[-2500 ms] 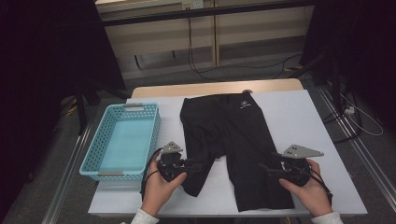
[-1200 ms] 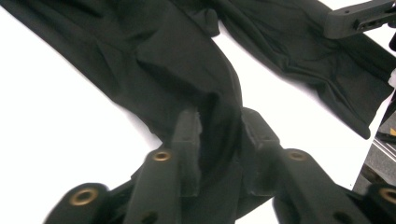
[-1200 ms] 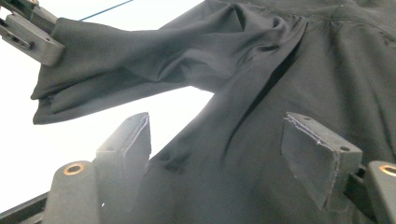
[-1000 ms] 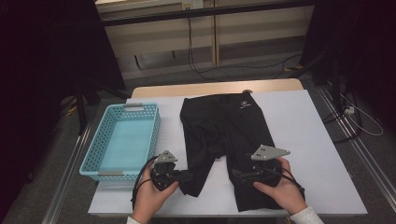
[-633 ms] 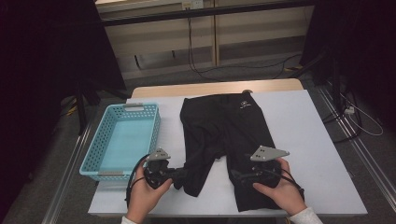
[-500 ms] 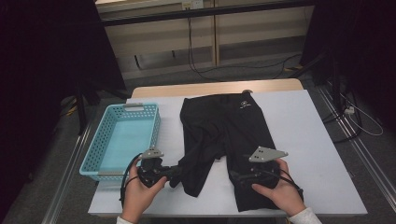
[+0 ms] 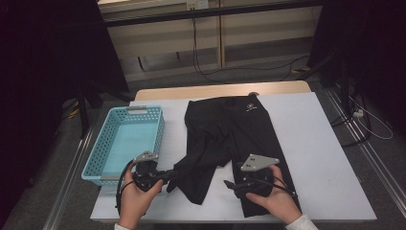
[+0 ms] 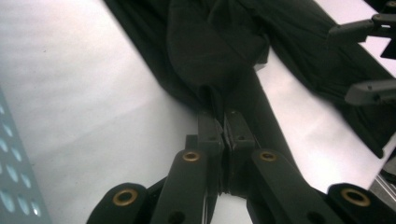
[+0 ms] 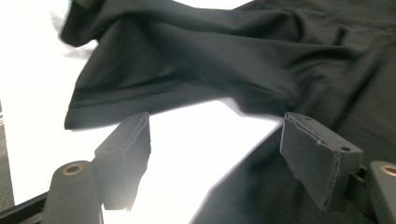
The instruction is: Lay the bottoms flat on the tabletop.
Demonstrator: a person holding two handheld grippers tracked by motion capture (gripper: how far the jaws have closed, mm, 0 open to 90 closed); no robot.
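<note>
A pair of black shorts (image 7: 239,129) lies flat on the white table (image 7: 316,143), waistband at the far end. My left gripper (image 7: 170,176) is shut on the outer edge of the left leg near its hem, and the cloth is drawn out toward the basket. In the left gripper view the pads (image 8: 223,126) pinch a fold of the black cloth (image 8: 210,56). My right gripper (image 7: 230,184) is held open over the right leg, at its inner edge. In the right gripper view nothing sits between the jaws (image 9: 217,140), and the left leg's hem (image 9: 154,98) lies just beyond them.
A light blue plastic basket (image 7: 160,132) stands on the table's left edge, close to my left hand. Bare white table stretches to the right of the shorts. Cables and dark stands lie on the floor beyond the table's far edge.
My left gripper has moved left toward the basket, pulling the left leg's edge with it. My right gripper has slid left across the right leg to its inner edge.
</note>
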